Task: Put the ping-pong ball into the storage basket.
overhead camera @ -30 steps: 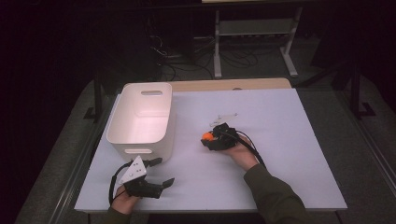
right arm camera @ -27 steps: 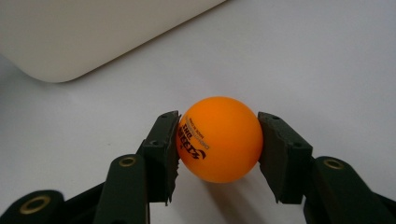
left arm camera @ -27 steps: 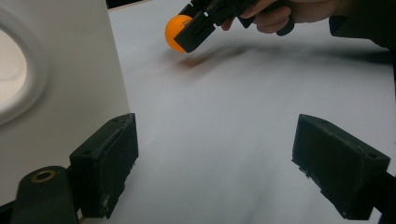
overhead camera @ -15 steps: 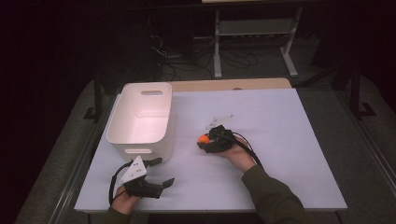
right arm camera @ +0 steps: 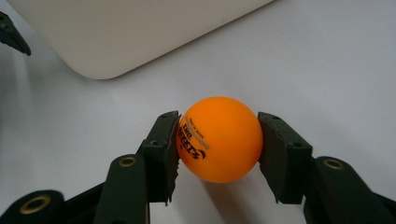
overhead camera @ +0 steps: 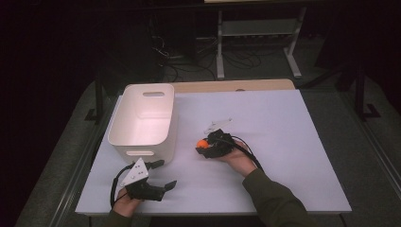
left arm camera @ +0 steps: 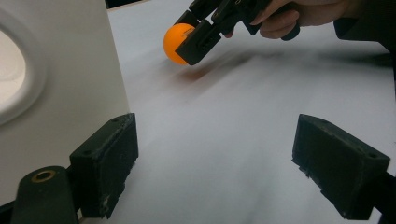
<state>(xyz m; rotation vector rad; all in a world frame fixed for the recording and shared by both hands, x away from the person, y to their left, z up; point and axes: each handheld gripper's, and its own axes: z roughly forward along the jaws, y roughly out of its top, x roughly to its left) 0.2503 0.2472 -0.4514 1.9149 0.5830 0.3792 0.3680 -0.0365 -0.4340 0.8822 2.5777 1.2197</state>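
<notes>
Pretty dark room overall, the light mostly lands on the white-topped bench (overhead camera: 283, 123), which has a strip of bare wood along its far edge. Grey floor (overhead camera: 345, 142) around it. Behind the bench there's a pale metal shelf frame (overhead camera: 257, 33) and a tangle of cables (overhead camera: 175, 56) on the floor.

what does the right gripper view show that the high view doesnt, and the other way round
Only the right gripper view gives the dark printed lettering on the orange ball and both pads pressed against its sides. Only the high view gives the whole white bin with its handle slot, the left gripper open near the table's front edge, the sleeve, and the shelf frame behind. Both share the ball in the right gripper, the bin beside it, and the white table.
</notes>
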